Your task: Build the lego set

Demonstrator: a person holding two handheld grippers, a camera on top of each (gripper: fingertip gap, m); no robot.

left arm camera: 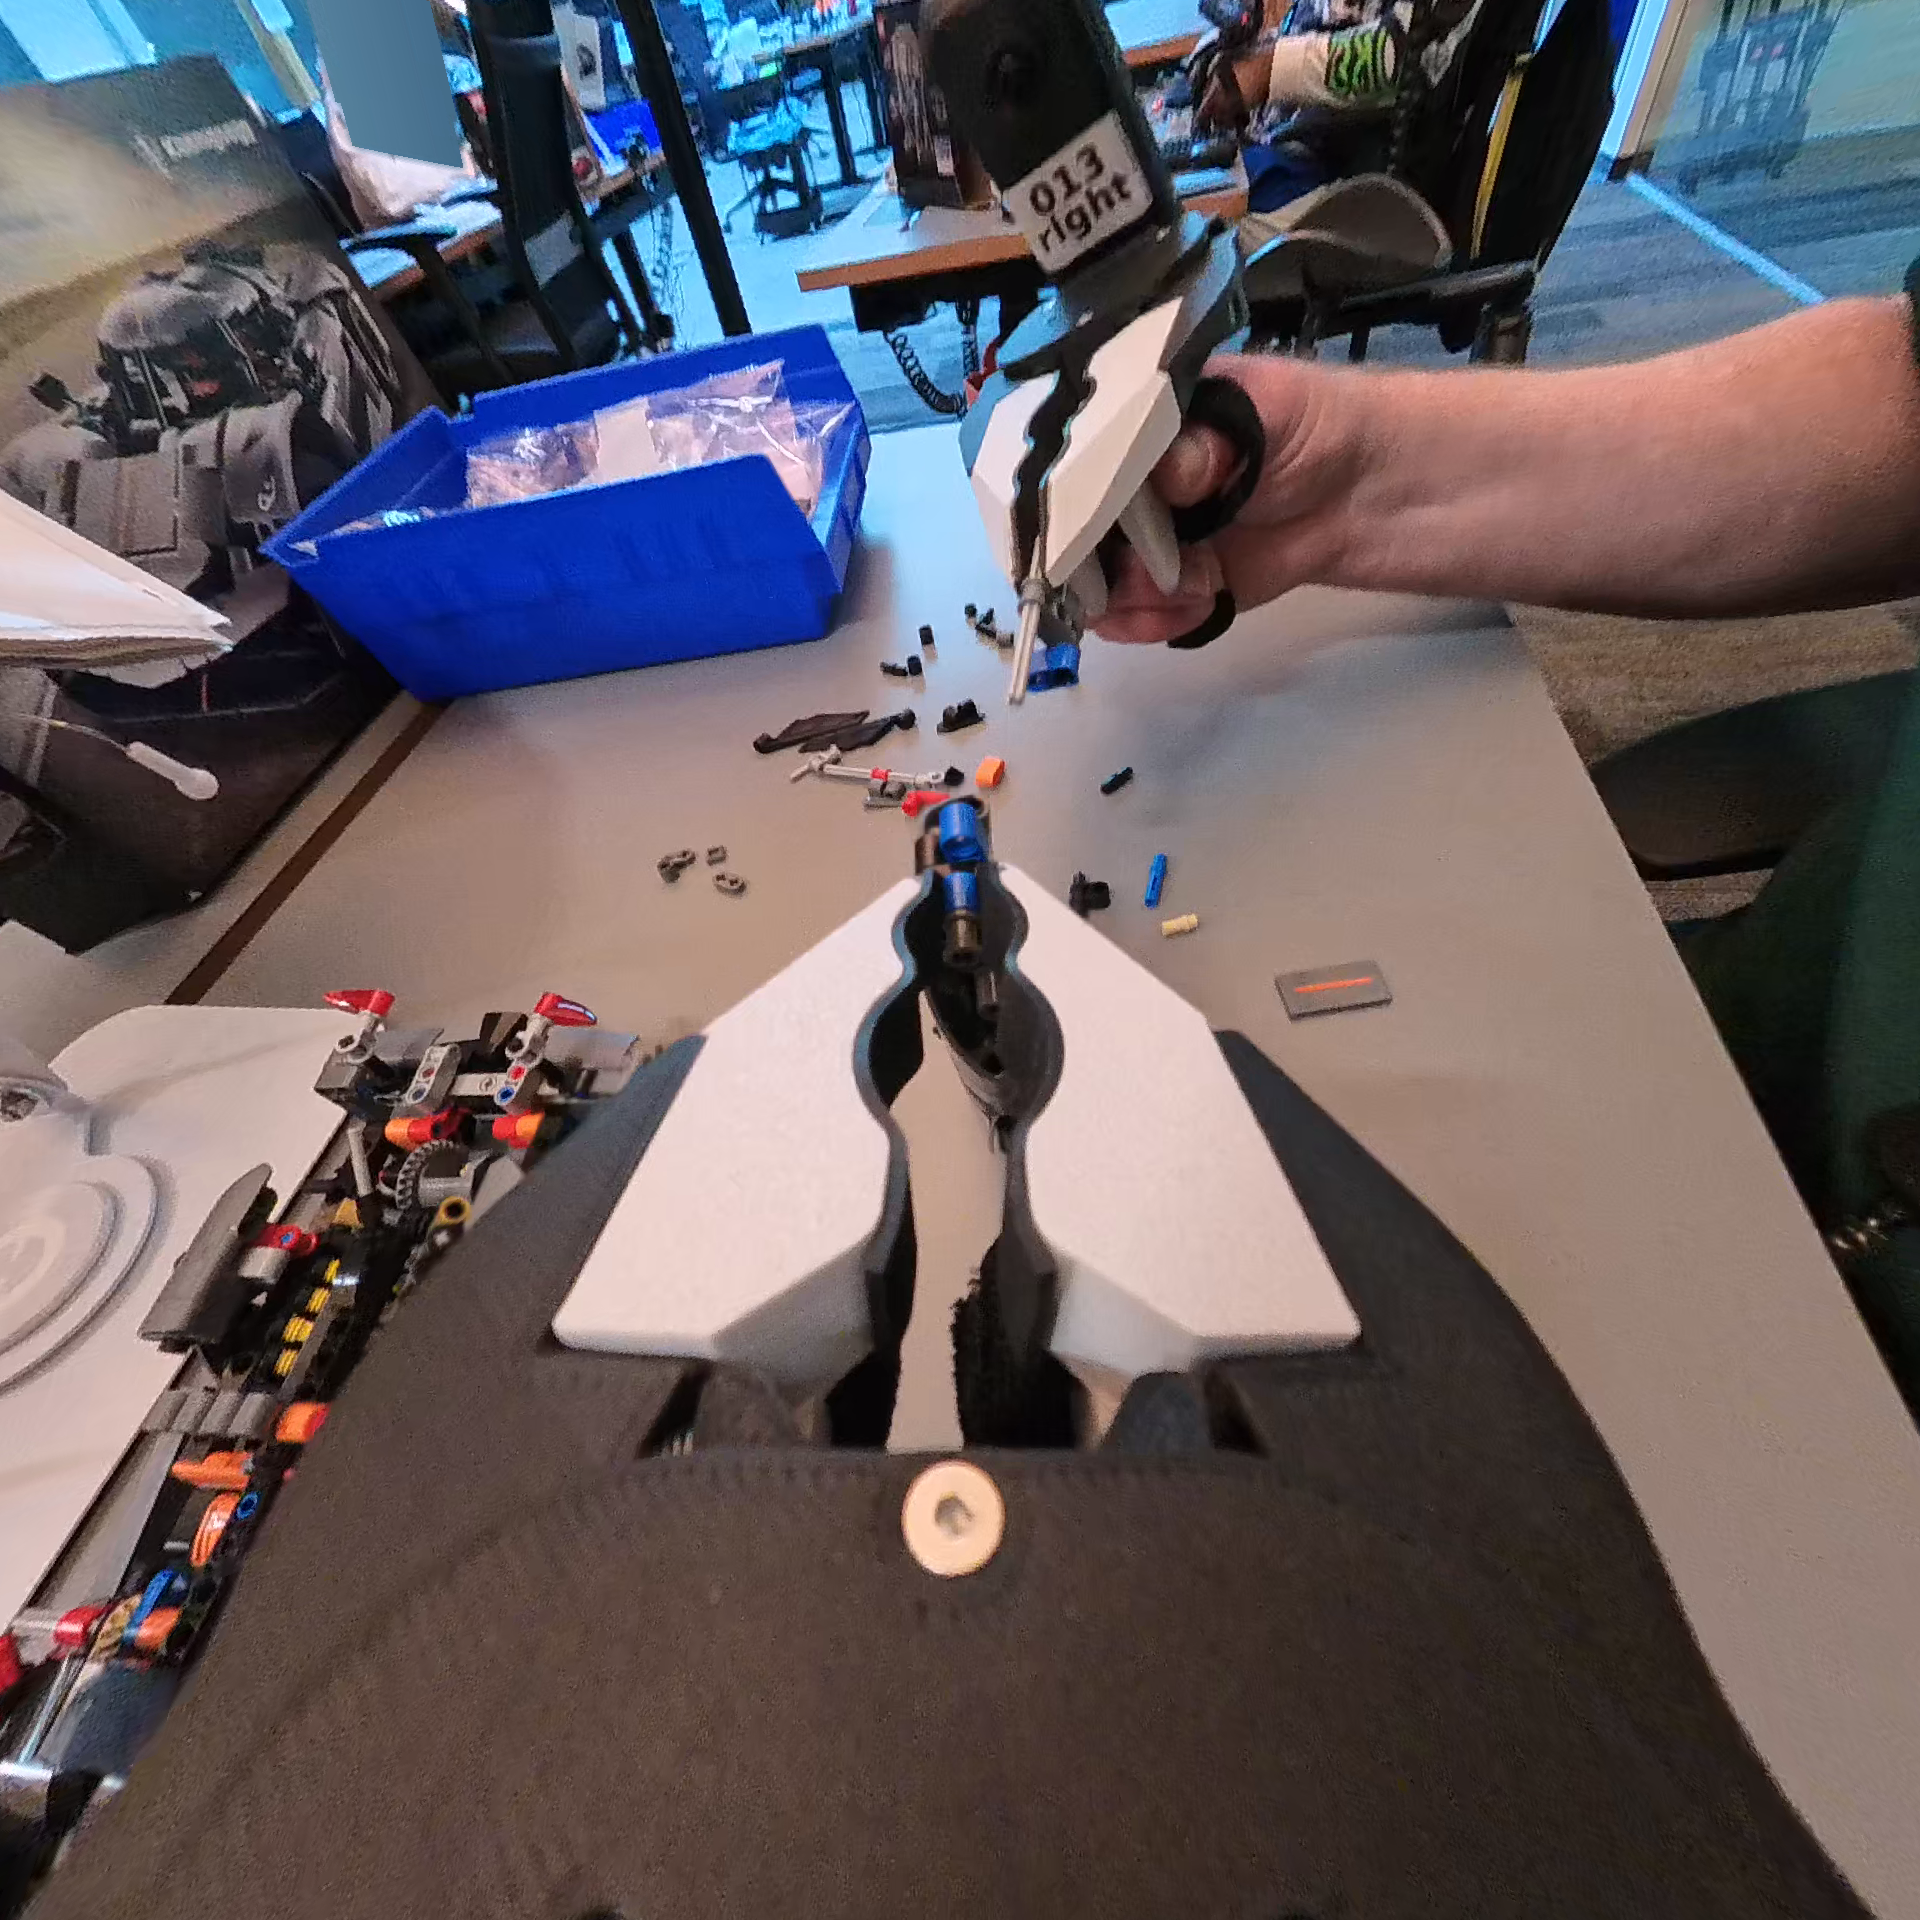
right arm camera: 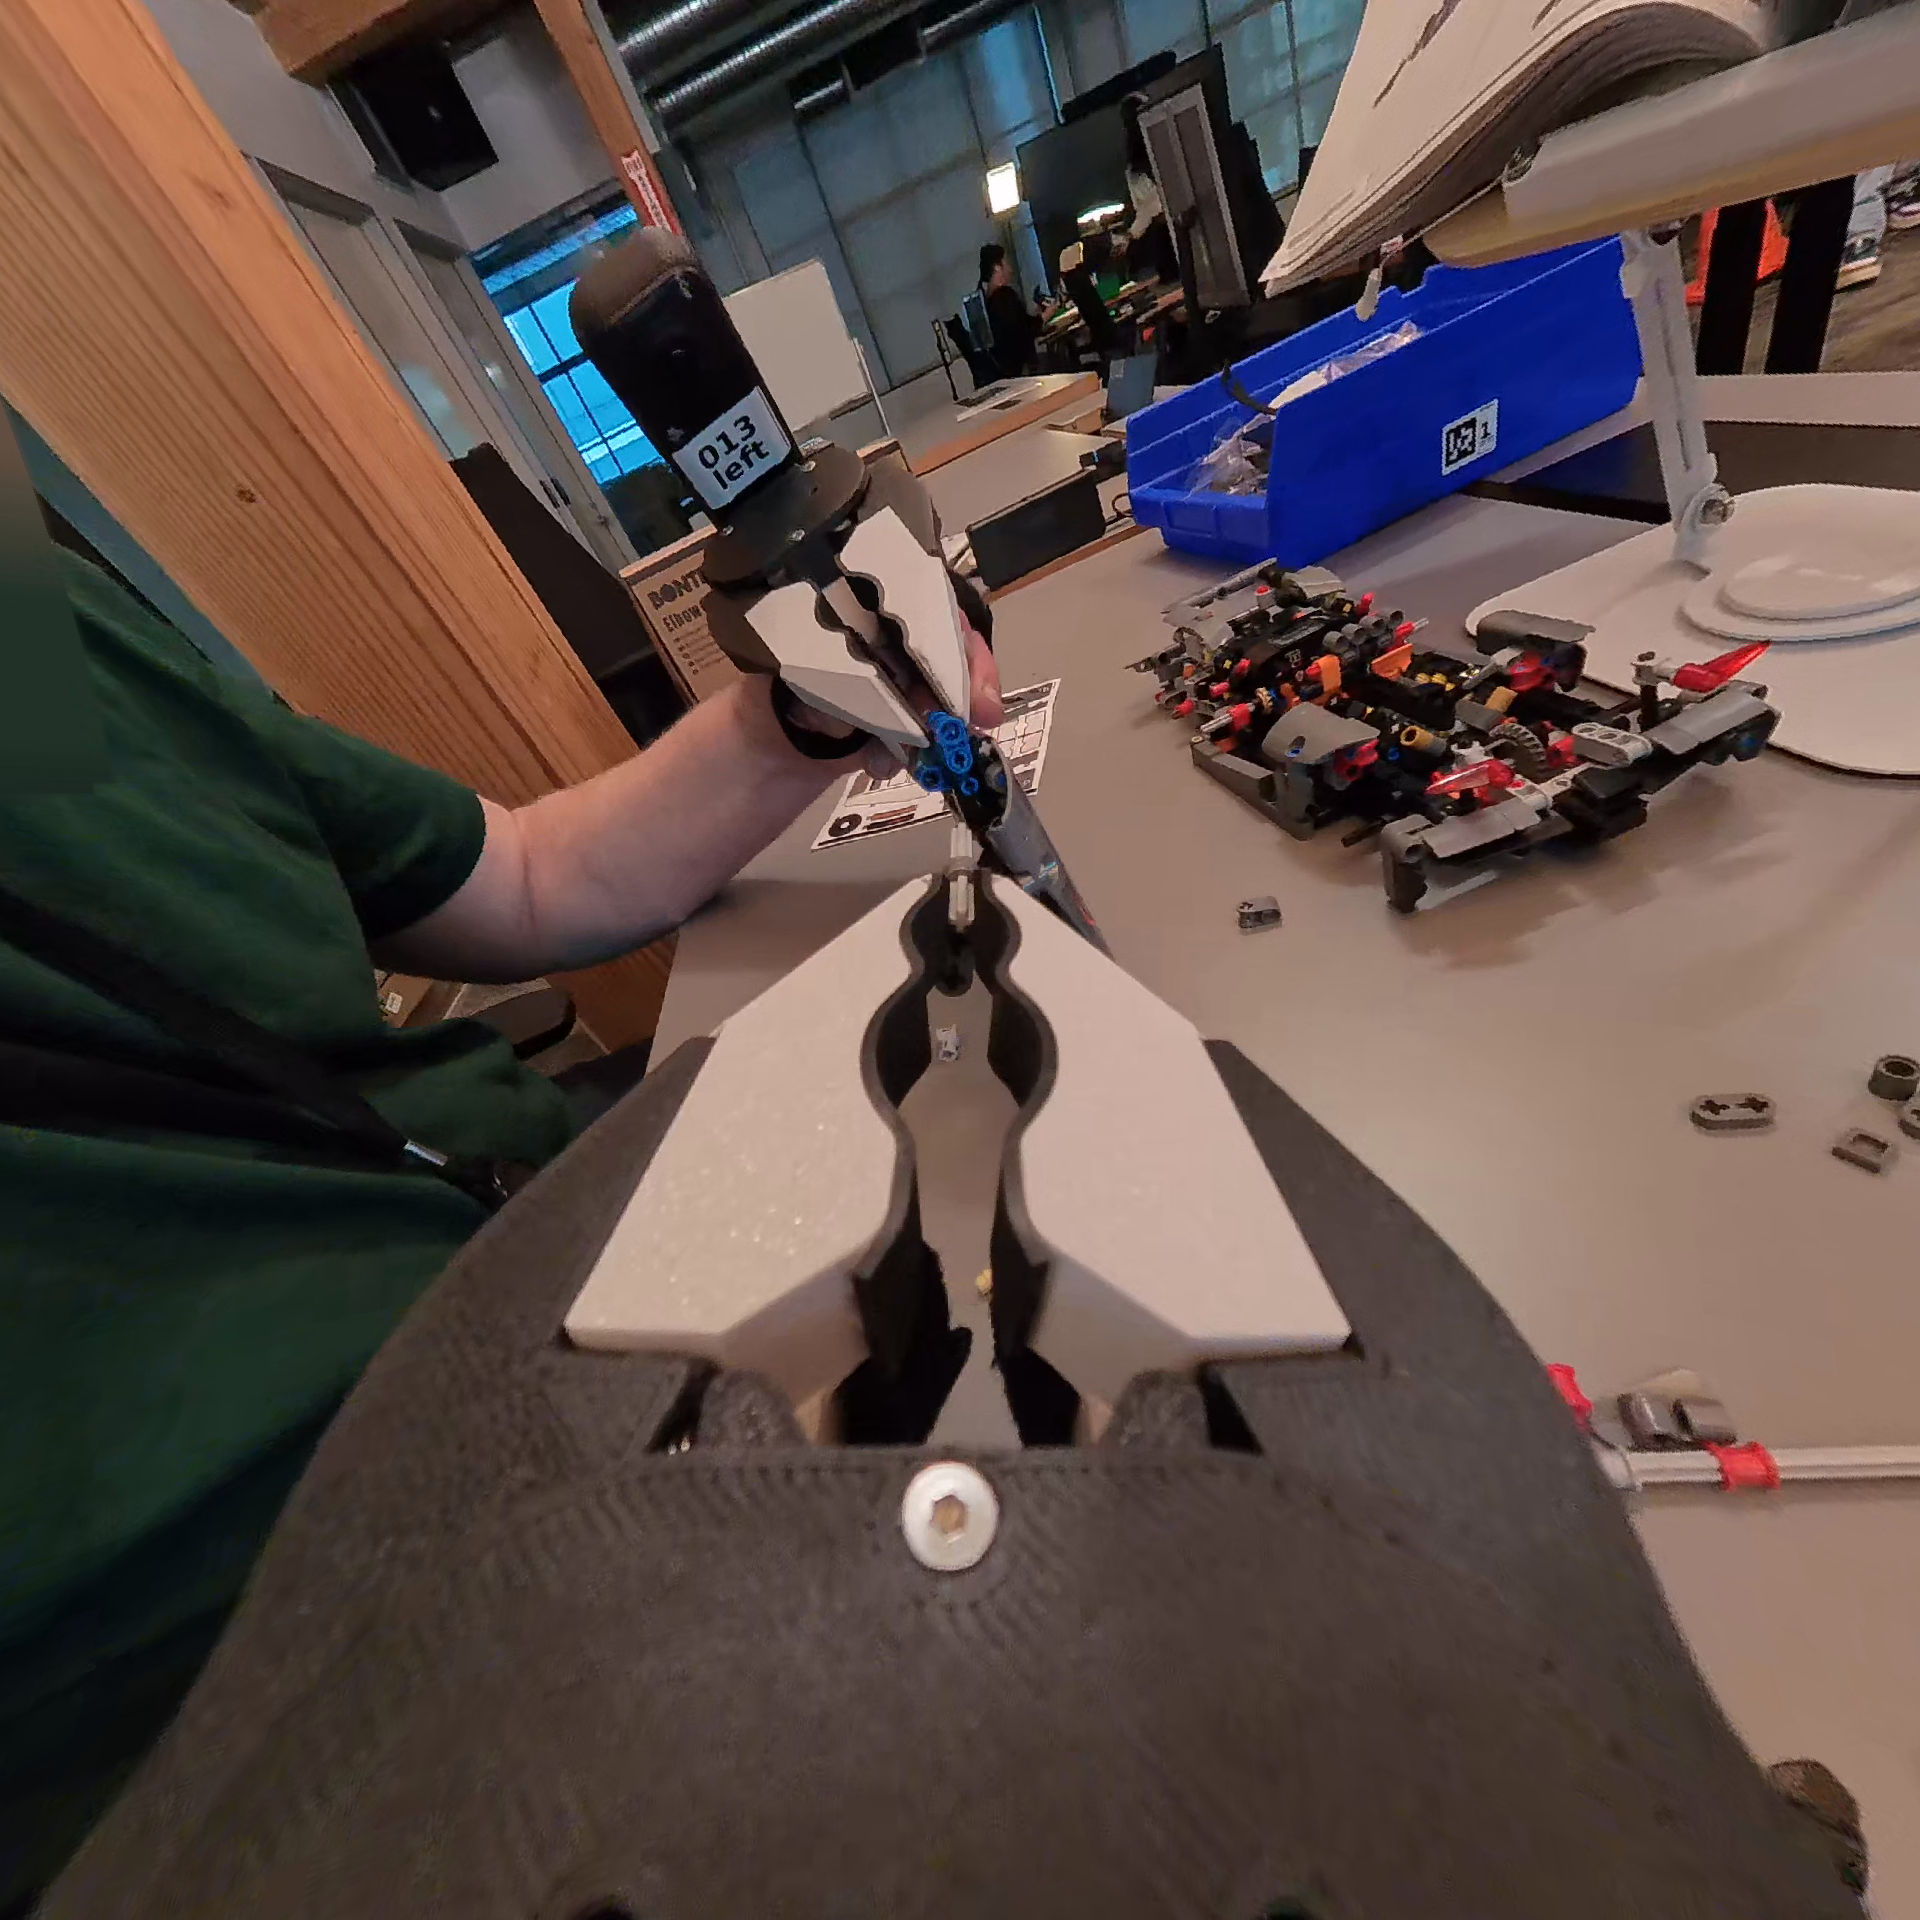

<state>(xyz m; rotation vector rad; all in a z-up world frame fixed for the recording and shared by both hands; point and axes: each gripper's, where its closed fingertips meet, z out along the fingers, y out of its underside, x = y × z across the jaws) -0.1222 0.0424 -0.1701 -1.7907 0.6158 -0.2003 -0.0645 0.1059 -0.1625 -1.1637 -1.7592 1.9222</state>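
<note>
The left gripper [left arm camera: 961, 883] is clamped on a small blue-and-black lego sub-assembly [left arm camera: 958, 844], held up over the middle of the desk [left arm camera: 1351, 790]; in the right wrist view the same piece [right arm camera: 951, 753] shows blue pin holes w/ a dark blade-like part trailing below it. The right gripper [right arm camera: 958, 894] is pinched narrow on a thin light-grey axle [right arm camera: 961, 862]; seen from the left wrist view the axle [left arm camera: 1027, 644] hangs tilted from its tips w/ a grey-and-blue connector [left arm camera: 1058, 660] at the lower end, nearer the desk's far edge; the two grippers are close but apart.

Loose bits lie scattered betw. them: an orange brick [left arm camera: 990, 771], a grey rod with red stops [left arm camera: 868, 774], black pins, a blue pin [left arm camera: 1155, 878], a tan pin [left arm camera: 1179, 925], a flat dark tile w/ an orange stripe [left arm camera: 1333, 987] toward the right edge.

The half-built chassis [right arm camera: 1455, 727] sits near the desk's left edge, beside the white stand base [right arm camera: 1766, 613] carrying the open booklet [right arm camera: 1507, 114]; a blue bin [left arm camera: 582, 530] of bagged parts sits at the far left corner.
</note>
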